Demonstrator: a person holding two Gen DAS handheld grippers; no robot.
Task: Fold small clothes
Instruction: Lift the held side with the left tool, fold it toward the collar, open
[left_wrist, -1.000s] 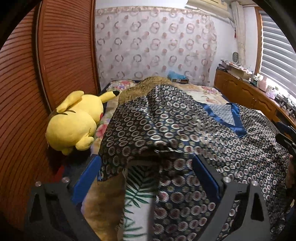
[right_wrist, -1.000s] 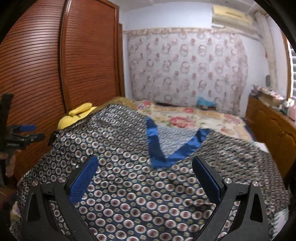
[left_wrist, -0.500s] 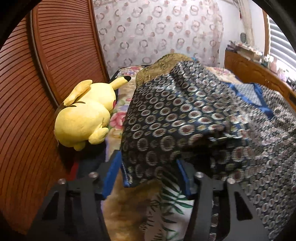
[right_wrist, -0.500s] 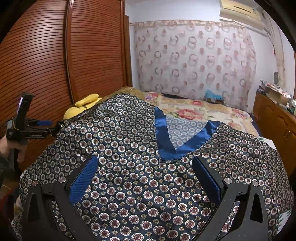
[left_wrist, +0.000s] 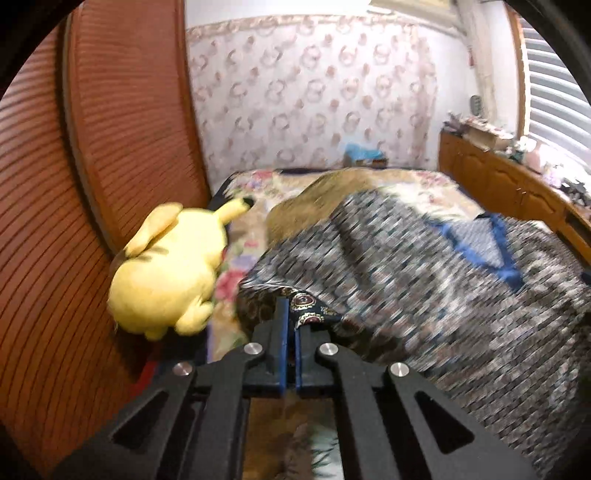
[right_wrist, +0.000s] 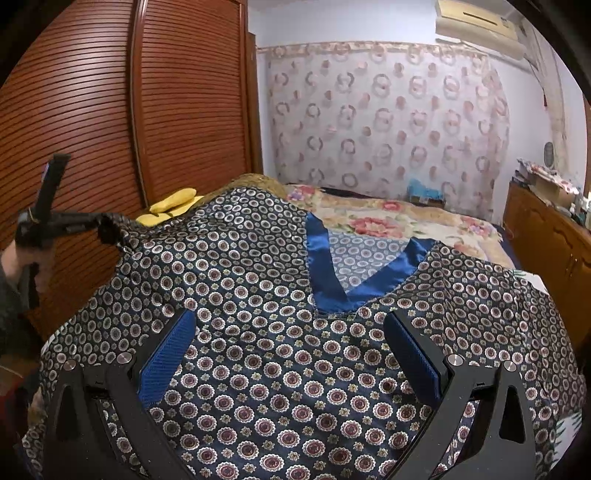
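With its blue pads pressed together on a fold of fabric, my left gripper (left_wrist: 290, 314) pinches the left edge of the patterned top (right_wrist: 280, 332), a dark satin garment printed with small rings and trimmed with a blue V-neck (right_wrist: 332, 273). Seen from the right wrist, that pinched corner is lifted clear of the bed (right_wrist: 388, 221), while the rest of the top lies spread front-up across the covers. My right gripper (right_wrist: 290, 354) hangs over the garment's middle with its fingers (right_wrist: 166, 354) wide apart, holding nothing. A yellow plush toy (left_wrist: 166, 269) lies beside the top, against the slatted wardrobe door (left_wrist: 74, 184). I judge the step in hand to be the first side fold. The next move calls for carrying the lifted edge across toward the V-neck; the slippery cloth may slide, so the free gripper should pin the centre line.
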